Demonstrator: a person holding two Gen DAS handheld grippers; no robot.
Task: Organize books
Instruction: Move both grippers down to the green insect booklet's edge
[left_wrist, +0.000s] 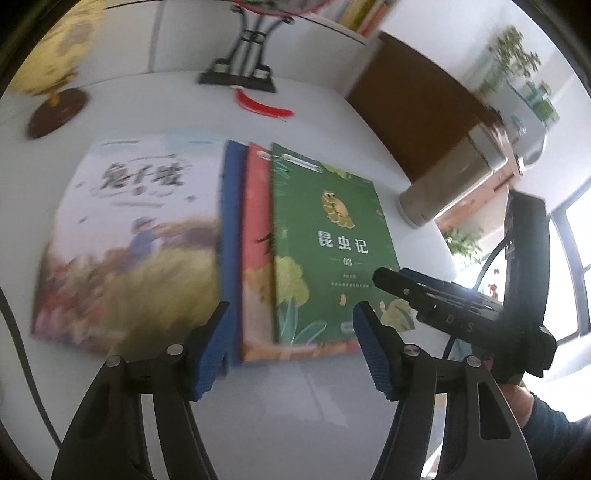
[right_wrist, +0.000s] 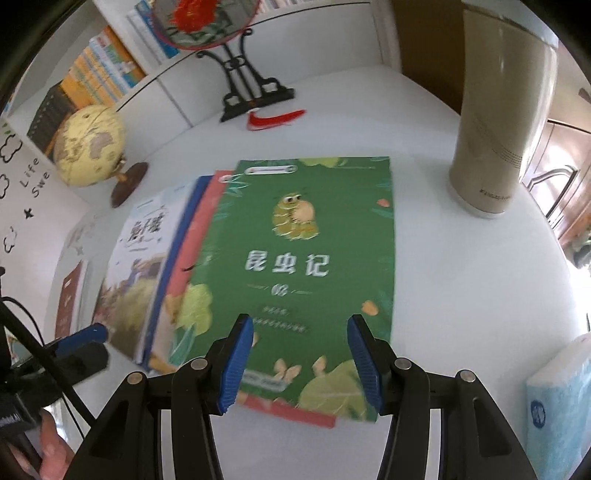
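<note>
Four fanned books on the white counter (right_wrist: 461, 288). The green paperback book (right_wrist: 306, 266) tops the fan, long axis running straight ahead of the empty, spread right claw (right_wrist: 301, 360), the nearer one; left claw (left_wrist: 291, 350) likewise spread, empty.

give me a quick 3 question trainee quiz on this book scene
1. True or false: the green book lies on top of the red book.
2. Which stands right of the books: A) globe B) beige flask C) tissue pack?
3. Fill in: the right gripper is ____ above the green book's near edge.

Key: 1 true; 2 B; 3 open
</note>
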